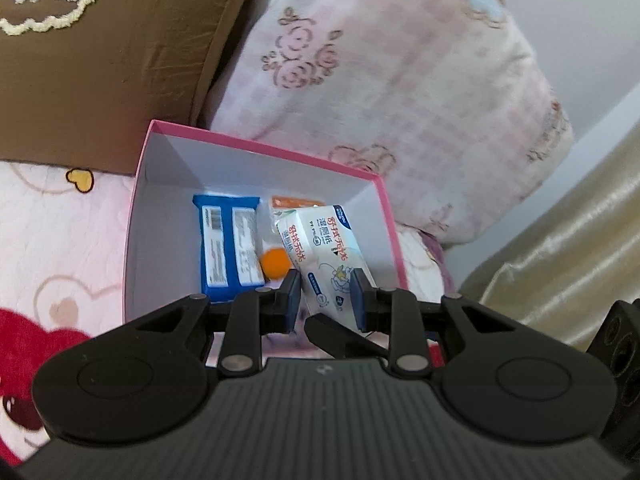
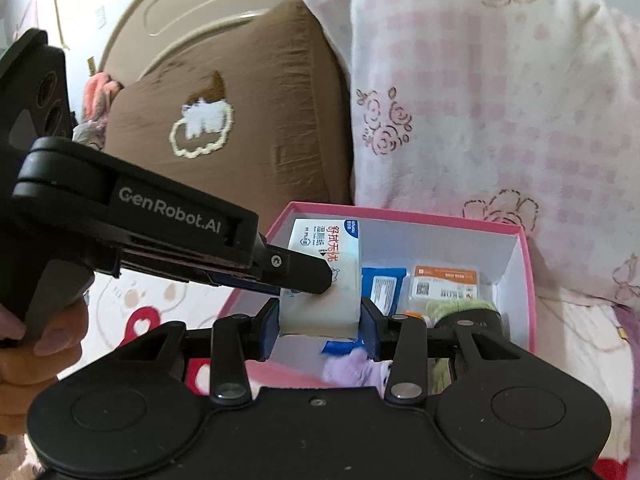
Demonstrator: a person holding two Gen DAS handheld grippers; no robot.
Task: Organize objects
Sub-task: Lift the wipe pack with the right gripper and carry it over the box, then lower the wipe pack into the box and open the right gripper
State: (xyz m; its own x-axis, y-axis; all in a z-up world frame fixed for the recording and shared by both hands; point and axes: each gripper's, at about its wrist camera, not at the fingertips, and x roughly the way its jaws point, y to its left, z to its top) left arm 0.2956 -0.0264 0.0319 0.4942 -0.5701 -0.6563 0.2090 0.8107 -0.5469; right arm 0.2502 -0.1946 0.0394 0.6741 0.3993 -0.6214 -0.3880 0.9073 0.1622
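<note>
A white wet-wipes pack (image 2: 320, 264) with red print is held tilted over the open pink box (image 2: 400, 214). My right gripper (image 2: 320, 322) is shut on the pack's lower end, one blue pad on each side. My left gripper (image 2: 322, 280) reaches in from the left and its fingertip lies against the pack's face. In the left wrist view the pack (image 1: 324, 248) fills the narrow gap between my left gripper's (image 1: 327, 300) pads. A finger of the right gripper (image 1: 340, 334) shows just below them.
Inside the box (image 1: 260, 146) lie a blue packet (image 1: 228, 248), an orange ball (image 1: 274, 264) and an orange-labelled packet (image 2: 446, 282). A brown pillow (image 2: 240, 120) and a pink checked pillow (image 2: 500, 100) rise behind it. A hand (image 2: 40, 340) holds the left gripper.
</note>
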